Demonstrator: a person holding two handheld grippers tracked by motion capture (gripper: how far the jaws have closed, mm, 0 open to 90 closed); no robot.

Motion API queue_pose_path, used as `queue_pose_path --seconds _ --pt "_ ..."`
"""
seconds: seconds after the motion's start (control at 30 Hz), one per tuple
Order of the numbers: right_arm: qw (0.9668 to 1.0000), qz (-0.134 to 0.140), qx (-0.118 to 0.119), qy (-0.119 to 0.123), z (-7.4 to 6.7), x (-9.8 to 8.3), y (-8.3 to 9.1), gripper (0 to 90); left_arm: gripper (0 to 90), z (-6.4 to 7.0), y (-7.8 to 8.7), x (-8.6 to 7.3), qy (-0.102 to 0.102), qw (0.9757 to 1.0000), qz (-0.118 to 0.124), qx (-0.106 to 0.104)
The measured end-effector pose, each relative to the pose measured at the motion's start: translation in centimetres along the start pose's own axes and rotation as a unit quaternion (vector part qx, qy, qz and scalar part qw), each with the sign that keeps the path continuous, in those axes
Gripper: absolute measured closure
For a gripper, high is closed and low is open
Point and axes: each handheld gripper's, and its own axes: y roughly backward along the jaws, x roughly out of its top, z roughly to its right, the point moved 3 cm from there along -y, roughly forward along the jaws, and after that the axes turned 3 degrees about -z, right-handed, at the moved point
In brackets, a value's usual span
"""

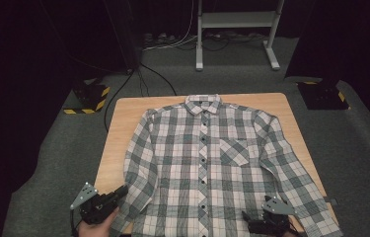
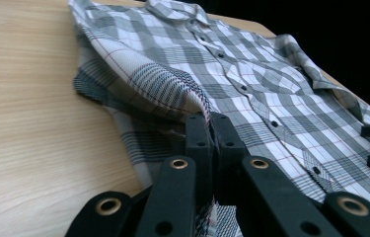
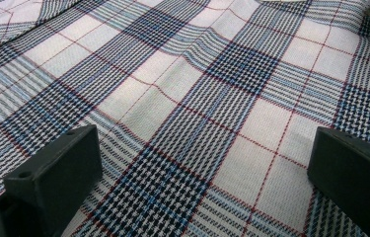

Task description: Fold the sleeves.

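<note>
A grey, white and blue plaid shirt lies buttoned and face up on the wooden table, collar at the far edge. My left gripper is at the near left, shut on the edge of the shirt's left sleeve. In the left gripper view its jaws pinch a raised fold of the sleeve fabric, lifted off the table top. My right gripper hovers over the shirt's lower hem at the near right. Its jaws stand wide apart over flat plaid cloth, with nothing between them.
The table has bare wood to the left of the shirt. On the carpet behind stand two black floor bases with yellow hazard stripes, cables, and a white stand's legs. The surroundings are dark.
</note>
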Motion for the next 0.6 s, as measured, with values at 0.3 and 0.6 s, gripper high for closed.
queue_pose_path --seconds 0.3,0.6 --pt "1.0000 0.001 0.000 0.000 0.0 0.0 0.0 0.0 88.5 2.0 -1.9 0.5 -0.013 0.9998 -0.013 -0.009" --pt "1.0000 0.002 0.001 0.000 0.0 0.0 0.0 0.0 88.5 3.9 -4.3 0.5 -0.020 0.9994 -0.025 -0.015"
